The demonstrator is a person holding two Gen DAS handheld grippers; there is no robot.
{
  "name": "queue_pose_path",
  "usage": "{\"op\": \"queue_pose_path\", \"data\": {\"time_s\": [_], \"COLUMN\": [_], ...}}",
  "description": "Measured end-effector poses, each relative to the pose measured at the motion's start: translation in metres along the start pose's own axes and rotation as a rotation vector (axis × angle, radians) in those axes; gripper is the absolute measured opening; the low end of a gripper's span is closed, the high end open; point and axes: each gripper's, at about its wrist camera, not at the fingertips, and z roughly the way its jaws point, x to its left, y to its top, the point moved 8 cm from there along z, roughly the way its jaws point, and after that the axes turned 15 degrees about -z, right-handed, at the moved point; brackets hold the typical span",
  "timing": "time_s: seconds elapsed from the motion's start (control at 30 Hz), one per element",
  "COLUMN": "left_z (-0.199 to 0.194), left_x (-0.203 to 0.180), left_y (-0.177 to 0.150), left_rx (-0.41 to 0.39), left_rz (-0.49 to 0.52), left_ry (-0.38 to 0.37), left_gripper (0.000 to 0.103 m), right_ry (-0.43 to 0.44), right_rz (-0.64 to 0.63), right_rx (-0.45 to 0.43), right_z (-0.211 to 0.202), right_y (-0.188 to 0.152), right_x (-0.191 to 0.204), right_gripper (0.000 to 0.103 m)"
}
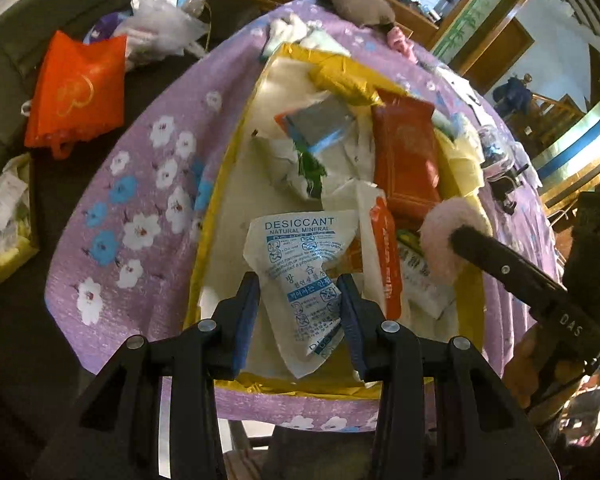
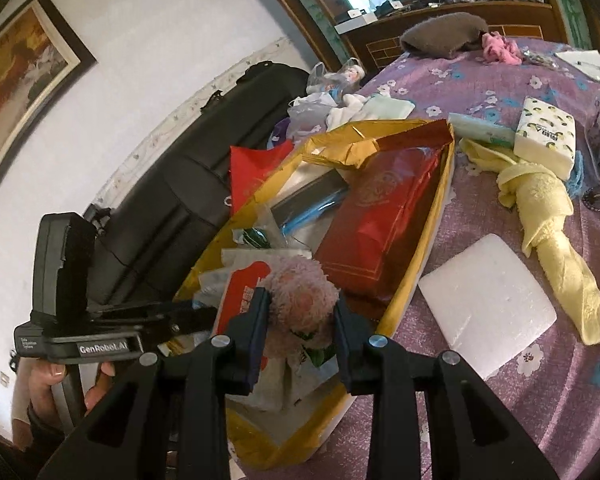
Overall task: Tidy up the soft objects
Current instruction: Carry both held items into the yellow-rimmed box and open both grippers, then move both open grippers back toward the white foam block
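My left gripper [image 1: 299,288] is shut on a white desiccant packet [image 1: 300,264] and holds it over the near end of a yellow-rimmed box [image 1: 220,184]. My right gripper [image 2: 300,312] is shut on a fluffy pink pompom [image 2: 300,300], held over the box's near end [image 2: 424,240]; the pompom also shows in the left wrist view [image 1: 444,236]. The box holds a red packet [image 1: 406,152], a grey-blue packet [image 1: 320,120] and white wrappers. The left gripper body [image 2: 100,320] shows at the left of the right wrist view.
The box lies on a purple floral cloth [image 2: 500,400]. On the cloth are a white foam square [image 2: 484,304], a yellow towel [image 2: 556,240], a tissue pack [image 2: 546,140], a brown knitted item [image 2: 440,36] and a pink cloth [image 2: 500,48]. An orange bag [image 1: 76,92] lies on the dark sofa.
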Motion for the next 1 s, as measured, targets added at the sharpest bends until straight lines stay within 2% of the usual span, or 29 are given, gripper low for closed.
{"op": "queue_pose_path", "data": {"time_s": [0.2,0.27,0.3,0.33,0.4,0.47,0.5,0.6,0.7,0.77,1.0], "left_z": [-0.003,-0.006,-0.009,-0.011,-0.020,-0.031,-0.035,-0.044,-0.064,-0.071,-0.019], "left_x": [-0.001,0.002,0.004,0.005,0.007,-0.001,-0.006,-0.015,-0.023,-0.033,-0.103], "left_y": [0.003,0.006,0.009,0.011,0.017,0.021,0.021,0.022,0.028,0.028,-0.004], "left_rx": [-0.021,-0.021,-0.022,-0.025,-0.061,-0.118,-0.135,-0.166,-0.280,-0.306,-0.079], "left_rz": [-0.008,-0.060,-0.106,-0.144,-0.214,-0.195,-0.184,-0.167,-0.149,-0.134,0.011], "left_ry": [-0.017,-0.051,-0.082,-0.107,-0.154,-0.156,-0.158,-0.155,-0.131,-0.165,-0.213], "left_gripper": [0.046,0.047,0.048,0.053,0.056,0.078,0.081,0.082,0.082,0.082,0.082], "right_ry": [-0.021,-0.025,-0.024,-0.022,-0.009,0.003,0.009,0.033,0.053,0.054,0.012], "right_rz": [0.000,-0.016,-0.023,-0.027,-0.027,-0.032,-0.031,-0.016,0.007,0.023,0.124], "right_rx": [-0.001,-0.026,-0.039,-0.051,-0.074,-0.089,-0.096,-0.114,-0.133,-0.141,-0.175], "right_z": [0.003,-0.002,-0.004,-0.007,-0.013,-0.020,-0.023,-0.031,-0.041,-0.047,-0.074], "right_y": [0.001,0.003,0.004,0.005,0.007,0.008,0.008,0.008,0.007,0.006,-0.007], "right_x": [0.001,0.004,0.005,0.006,0.007,0.008,0.008,0.007,0.002,-0.004,-0.045], "right_gripper": [0.035,0.049,0.063,0.069,0.070,0.071,0.071,0.071,0.071,0.071,0.071]}}
